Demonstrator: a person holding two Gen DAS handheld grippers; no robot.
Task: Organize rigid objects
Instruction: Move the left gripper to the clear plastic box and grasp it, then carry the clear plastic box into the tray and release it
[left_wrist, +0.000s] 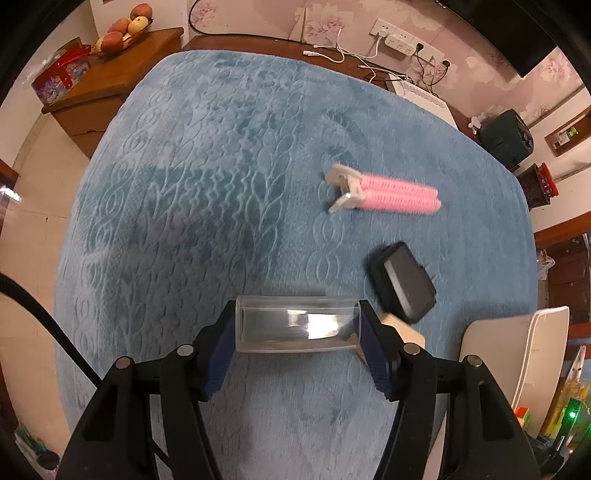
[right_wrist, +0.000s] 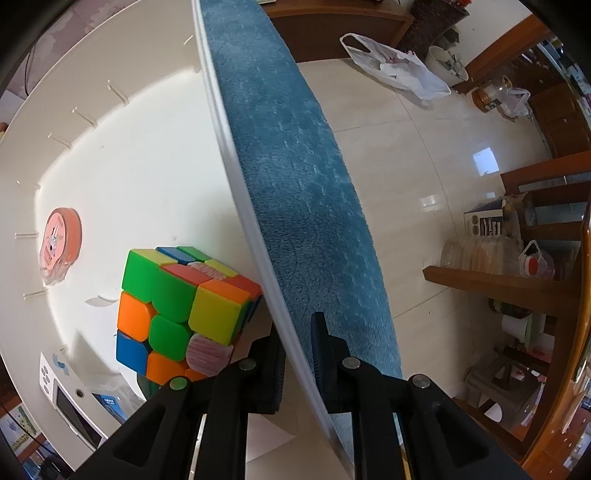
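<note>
Left wrist: hand-held gripper (left_wrist: 297, 328) steeply downward.

Fruit (left_wrist: 123, 31), power strip (left_wrist: 397, 38), shelf (right_wrist: 506, 284)

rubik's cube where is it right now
In the right wrist view the rubik's cube sits low and left, inside the white bin, against its rim next to the right claw.

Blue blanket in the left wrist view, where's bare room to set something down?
The blue blanket is bare left of and beyond the pink hair clip. It is crowded at right, around the black charger and white bin.
</note>
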